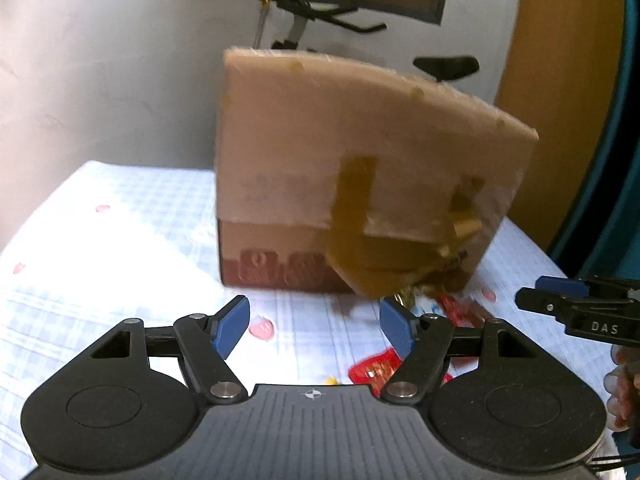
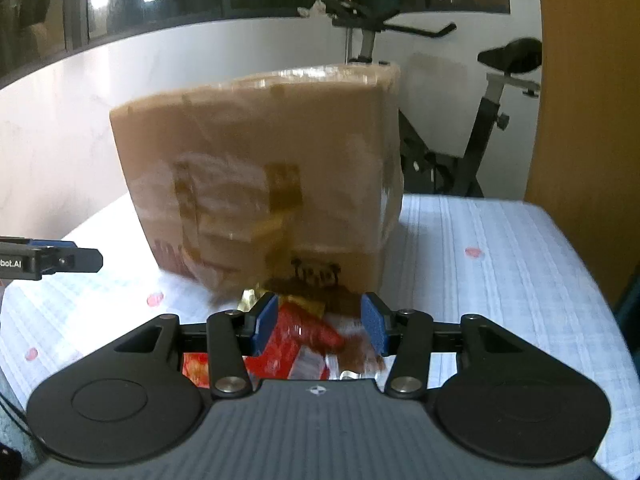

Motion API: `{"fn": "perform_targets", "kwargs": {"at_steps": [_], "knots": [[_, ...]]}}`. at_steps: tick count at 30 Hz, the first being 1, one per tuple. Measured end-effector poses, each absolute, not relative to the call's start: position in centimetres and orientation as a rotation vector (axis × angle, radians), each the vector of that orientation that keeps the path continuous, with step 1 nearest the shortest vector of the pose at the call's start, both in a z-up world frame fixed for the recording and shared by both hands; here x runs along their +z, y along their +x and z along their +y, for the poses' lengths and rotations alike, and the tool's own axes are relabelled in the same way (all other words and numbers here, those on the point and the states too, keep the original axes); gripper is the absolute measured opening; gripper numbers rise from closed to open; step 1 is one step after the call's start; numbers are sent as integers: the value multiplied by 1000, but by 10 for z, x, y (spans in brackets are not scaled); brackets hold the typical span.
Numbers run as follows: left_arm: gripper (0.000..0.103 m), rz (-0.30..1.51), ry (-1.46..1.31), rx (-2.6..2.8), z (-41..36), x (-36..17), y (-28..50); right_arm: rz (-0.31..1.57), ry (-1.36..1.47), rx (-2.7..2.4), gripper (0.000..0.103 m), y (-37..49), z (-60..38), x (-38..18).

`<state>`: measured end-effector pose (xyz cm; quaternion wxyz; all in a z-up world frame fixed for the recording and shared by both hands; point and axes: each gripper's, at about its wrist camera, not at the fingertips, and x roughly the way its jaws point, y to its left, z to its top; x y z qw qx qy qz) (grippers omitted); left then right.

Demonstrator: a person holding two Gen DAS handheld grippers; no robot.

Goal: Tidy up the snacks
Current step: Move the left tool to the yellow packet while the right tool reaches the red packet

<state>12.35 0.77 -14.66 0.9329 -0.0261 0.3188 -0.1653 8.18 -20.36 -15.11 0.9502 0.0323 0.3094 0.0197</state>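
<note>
A bed (image 1: pixel 120 240) with a pale blue checked cover dotted with pink shapes is carrying everything here. A tall cardboard box (image 1: pixel 352 168), patched with yellowish-brown tape and clear wrap, is standing upright on it, filling the middle of both wrist views; its outline is blurring. At the foot of the box's front face, snack packets (image 2: pixel 296 340) in red, gold and silvery wrappers are lying in a loose pile on the cover, touching or just beside the box. The right tongs (image 2: pixel 319 322) are hovering over that pile with their blue pads standing apart; red wrappers are showing between the pads, yet nothing is being pinched. The left tongs (image 1: pixel 315 326) are hanging wide open over bare cover, with the red packets just to their right. An exercise bike (image 2: pixel 480 120) is standing behind the bed.
</note>
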Motion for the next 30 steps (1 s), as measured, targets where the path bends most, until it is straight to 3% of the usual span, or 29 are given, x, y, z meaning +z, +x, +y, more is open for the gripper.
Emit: {"fn": "perform_targets", "kwargs": {"at_steps": [4, 9, 19, 26, 30], "knots": [[74, 700, -44, -357, 0, -161, 116, 665, 76, 46, 50, 81, -202, -163], [57, 804, -38, -343, -5, -179, 110, 685, 87, 65, 50, 81, -196, -173], [53, 916, -90, -337, -14, -203, 114, 726, 107, 87, 50, 83, -181, -192], [26, 915, -89, -297, -17, -217, 119, 734, 122, 83, 50, 85, -183, -197], [26, 892, -73, -272, -14, -217, 126, 742, 129, 80, 50, 85, -184, -200]]}}
